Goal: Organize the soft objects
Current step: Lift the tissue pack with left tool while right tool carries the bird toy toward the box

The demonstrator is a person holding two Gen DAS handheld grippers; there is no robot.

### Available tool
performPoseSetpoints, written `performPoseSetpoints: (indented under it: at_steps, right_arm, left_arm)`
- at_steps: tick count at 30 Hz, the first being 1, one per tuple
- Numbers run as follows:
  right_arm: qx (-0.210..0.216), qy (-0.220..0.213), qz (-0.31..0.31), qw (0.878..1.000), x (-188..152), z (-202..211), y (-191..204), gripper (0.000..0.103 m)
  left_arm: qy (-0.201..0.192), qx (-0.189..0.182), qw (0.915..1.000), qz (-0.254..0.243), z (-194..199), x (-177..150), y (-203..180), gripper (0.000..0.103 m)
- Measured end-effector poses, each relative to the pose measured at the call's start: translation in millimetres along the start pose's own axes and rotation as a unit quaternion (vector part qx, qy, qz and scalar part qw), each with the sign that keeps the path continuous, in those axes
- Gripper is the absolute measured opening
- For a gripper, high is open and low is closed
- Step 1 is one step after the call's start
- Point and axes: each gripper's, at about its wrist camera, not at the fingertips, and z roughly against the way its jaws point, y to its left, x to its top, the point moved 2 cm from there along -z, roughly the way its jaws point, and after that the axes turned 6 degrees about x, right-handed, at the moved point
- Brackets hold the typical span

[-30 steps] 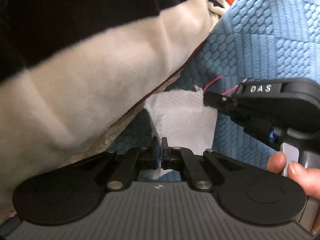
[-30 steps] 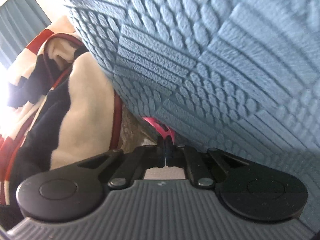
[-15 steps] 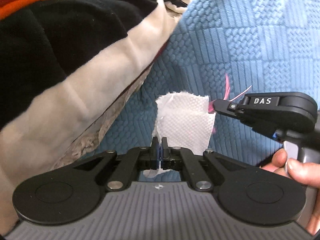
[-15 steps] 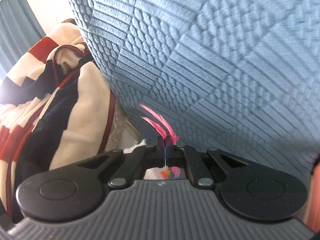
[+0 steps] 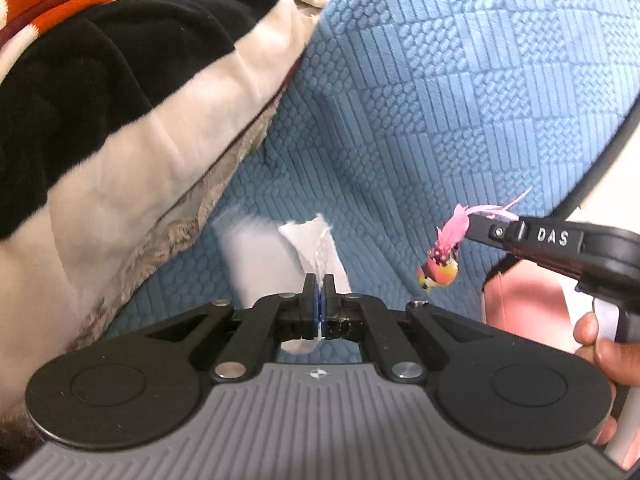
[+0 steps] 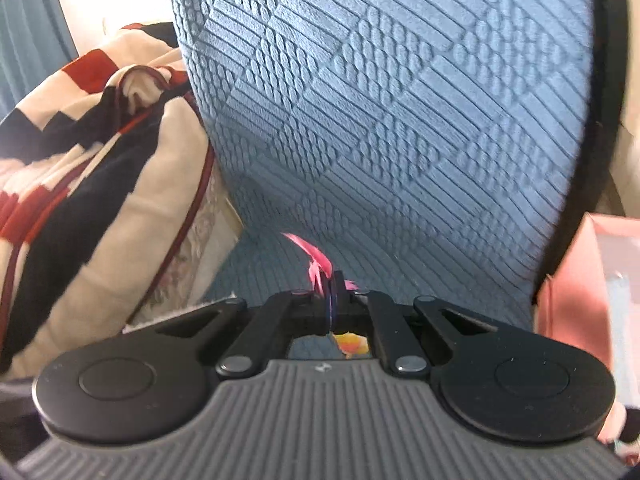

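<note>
The blue textured cushion [image 5: 460,80] fills the far side of both views, a broad padded surface that looks soft and yielding, so anything light you lay on it will likely stay put. To its left lies the striped blanket [image 5: 120,100], black, cream and orange, bulky and limp; I judge it would sag and trail if you took it by one edge, so a gathered fold is the better hold. At the right edge a pink box [image 6: 580,300] shows only in part, and you cannot tell what is in it or whether it is open. Your left gripper [image 5: 319,292] has its fingers fully closed on a white paper tissue [image 5: 316,240], pinched near the lower edge and standing up above the cushion; it is very light and tears easily, so keep the pull gentle. Your right gripper [image 6: 330,300] is likewise closed tight, on the pink tail feathers of a small feathered bird toy [image 5: 440,268], which hangs below the fingers in the air to the right of the tissue. It looks almost weightless and fragile; the feathers may slip or pull out, so the body would be the safer place to hold.
</note>
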Motion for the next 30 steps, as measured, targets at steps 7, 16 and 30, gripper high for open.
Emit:
performPoseSetpoints:
  at_steps: [7, 16, 30]
  right_arm:
    - [-0.008, 0.004, -0.025, 1.0, -35.6, 27.1, -7.7, 0.004]
    - [-0.018, 0.009, -0.058, 0.998, -77.7, 52.5, -12.9, 0.004]
    - [-0.02, 0.006, -0.035, 0.999, -108.7, 81.8, 17.2, 0.005]
  left_arm:
    - [-0.001, -0.006, 0.9996, -0.029, 9.9, -14.0, -7.1, 0.002]
    - [-0.009, -0.014, 0.9987, -0.048, 24.9, -28.4, -6.9, 0.002]
    - [-0.02, -0.034, 0.9973, -0.062, 55.0, -44.0, -11.1, 0.002]
